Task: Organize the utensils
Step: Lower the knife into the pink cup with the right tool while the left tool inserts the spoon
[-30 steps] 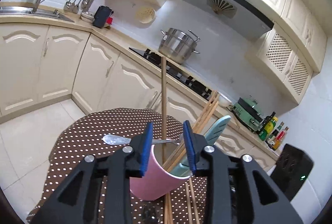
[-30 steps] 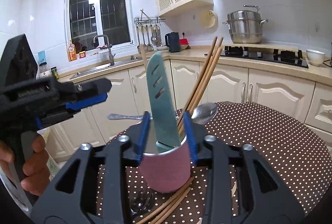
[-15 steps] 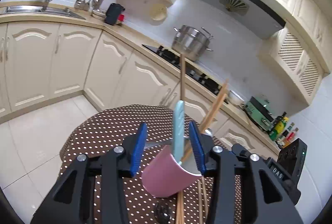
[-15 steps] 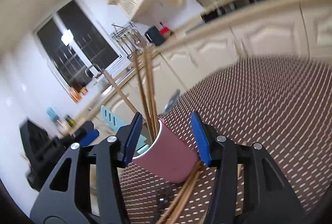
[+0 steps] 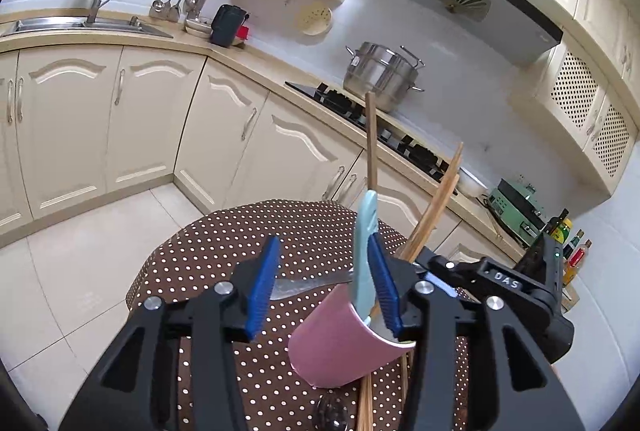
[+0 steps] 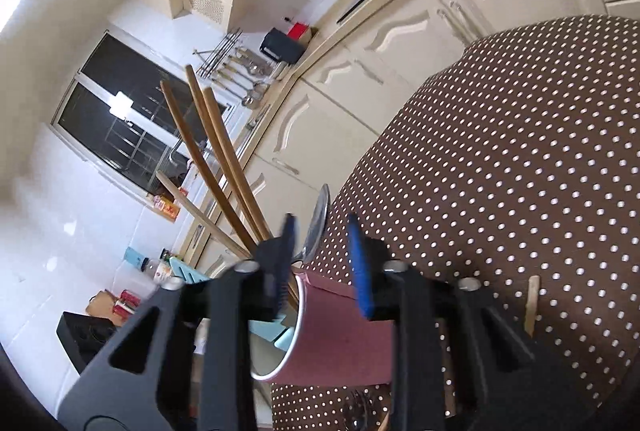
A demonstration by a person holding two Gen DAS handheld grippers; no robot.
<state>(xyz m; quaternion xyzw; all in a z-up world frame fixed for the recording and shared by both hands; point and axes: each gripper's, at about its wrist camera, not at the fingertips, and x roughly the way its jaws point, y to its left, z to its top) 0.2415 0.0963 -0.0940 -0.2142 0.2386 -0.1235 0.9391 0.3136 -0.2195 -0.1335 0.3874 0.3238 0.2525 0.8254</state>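
Observation:
A pink cup (image 5: 340,343) leans over on the brown dotted table (image 5: 224,243). It holds wooden chopsticks (image 5: 432,207), a teal knife (image 5: 366,243) and a metal spoon (image 5: 304,285). My left gripper (image 5: 324,287) is open around the cup's upper part, and its left pad is clear of the cup. In the right wrist view my right gripper (image 6: 322,263) is closing on the rim of the pink cup (image 6: 344,331). One finger is over the mouth and the other is against the outer wall. The chopsticks (image 6: 224,167) and spoon (image 6: 318,219) stick out to the upper left.
More chopsticks (image 5: 366,403) and a dark utensil (image 5: 332,411) lie on the cloth under the cup. A short wooden stick (image 6: 531,305) lies to the right. Cream cabinets, a sink (image 5: 80,23) and a steel pot (image 5: 380,75) on the hob ring the table.
The cup has gone from upright to leaning. My right gripper rolled hard to one side and its jaws narrowed from wide around the cup to its rim. The left jaws widened slightly.

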